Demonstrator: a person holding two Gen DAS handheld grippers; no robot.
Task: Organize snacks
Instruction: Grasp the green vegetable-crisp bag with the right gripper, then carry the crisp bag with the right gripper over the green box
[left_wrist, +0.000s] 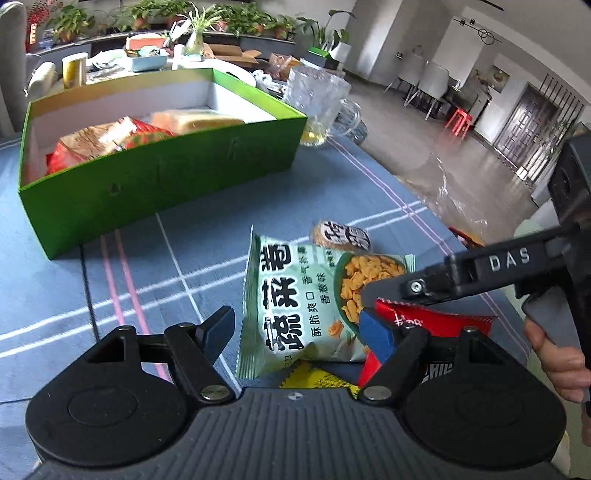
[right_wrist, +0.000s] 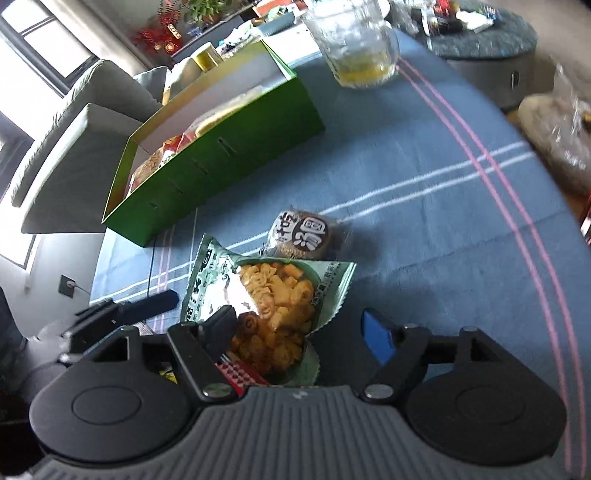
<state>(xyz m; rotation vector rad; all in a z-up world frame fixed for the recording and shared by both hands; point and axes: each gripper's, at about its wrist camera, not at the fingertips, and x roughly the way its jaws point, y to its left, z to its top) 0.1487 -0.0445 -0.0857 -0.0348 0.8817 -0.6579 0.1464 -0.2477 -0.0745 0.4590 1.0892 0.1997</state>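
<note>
A pale green snack packet (left_wrist: 295, 302) (right_wrist: 273, 295) lies on the blue tablecloth, partly over a red packet (left_wrist: 436, 323) and a yellow one (left_wrist: 317, 376). Just beyond it sits a round brown wrapped snack (left_wrist: 340, 236) (right_wrist: 303, 234). A green box (left_wrist: 159, 184) (right_wrist: 221, 147) at the back left holds several snacks. My left gripper (left_wrist: 297, 332) is open, straddling the green packet's near end. My right gripper (right_wrist: 299, 334) is open over the same packet from the right; one of its fingers (left_wrist: 406, 286) reaches across the packet's corner in the left wrist view.
A glass mug (left_wrist: 317, 107) (right_wrist: 354, 44) with a little yellow liquid stands beside the box's far right corner. A crinkled clear plastic bag (left_wrist: 454, 199) (right_wrist: 561, 129) lies at the table's right edge. A person's hand (left_wrist: 554, 354) holds the right gripper's handle.
</note>
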